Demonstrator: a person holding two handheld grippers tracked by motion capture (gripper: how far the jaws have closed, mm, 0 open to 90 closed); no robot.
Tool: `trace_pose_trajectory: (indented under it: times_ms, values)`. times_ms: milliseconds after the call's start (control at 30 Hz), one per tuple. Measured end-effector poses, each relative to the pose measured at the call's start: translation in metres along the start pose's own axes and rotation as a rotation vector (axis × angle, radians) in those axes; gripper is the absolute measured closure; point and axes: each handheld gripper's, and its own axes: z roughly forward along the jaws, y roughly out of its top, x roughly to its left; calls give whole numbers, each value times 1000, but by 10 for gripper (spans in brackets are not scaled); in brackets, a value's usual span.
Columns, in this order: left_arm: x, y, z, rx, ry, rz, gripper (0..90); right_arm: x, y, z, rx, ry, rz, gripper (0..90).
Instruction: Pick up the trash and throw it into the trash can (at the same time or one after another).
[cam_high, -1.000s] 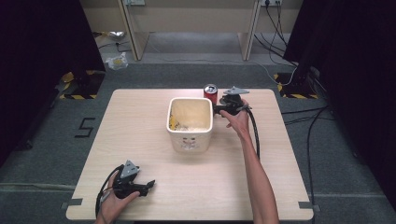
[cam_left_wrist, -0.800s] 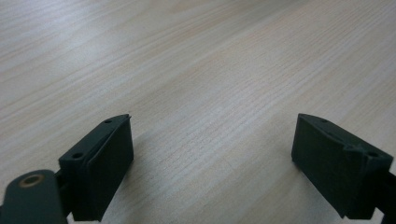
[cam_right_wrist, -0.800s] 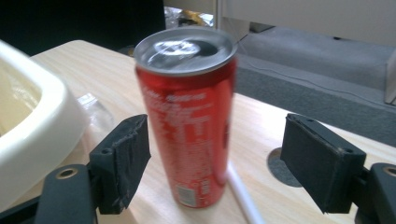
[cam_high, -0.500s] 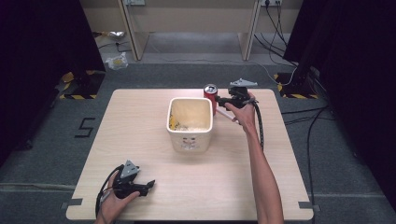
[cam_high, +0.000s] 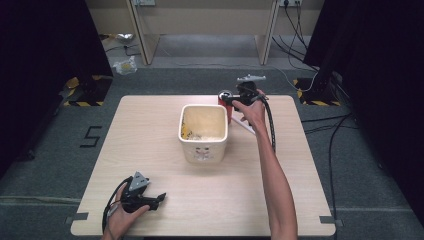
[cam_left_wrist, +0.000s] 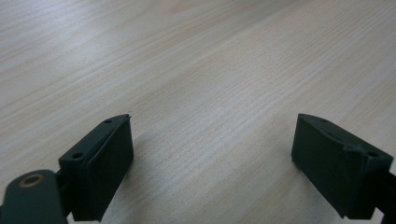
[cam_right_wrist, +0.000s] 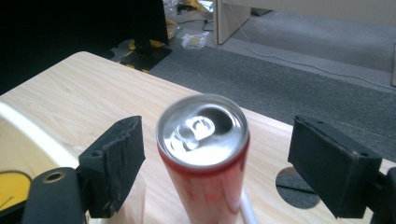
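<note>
Red can (cam_right_wrist: 203, 154) stands between the right gripper's (cam_right_wrist: 212, 163) just-opened jaws, untouched.

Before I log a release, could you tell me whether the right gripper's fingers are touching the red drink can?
Apart. In the right gripper view, table shows between each finger and the red drink can; its fingers have just been opening.

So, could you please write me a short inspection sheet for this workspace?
Surface: light wooden table, dry and unmarked.
Job's things: red can upright beside cream tub.
Clutter: white stick by the can.
Grippers: right gripper open, its jaws just opening and apart from the can between them; left gripper open above bare wood.
Cables: black cable along the right forearm.
Surroundings: grey carpet, floor cables, striped tape.
</note>
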Motion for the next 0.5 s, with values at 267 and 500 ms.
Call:
trace_pose_trajectory:
  times_ms: [267, 500]
  values:
    - [0, 0, 0, 2, -1, 1, 120, 8, 9, 18, 63, -25, -17, 182]
    - [0, 0, -1, 2, -3, 1, 121, 7, 6, 29, 107, -33, -19, 203]
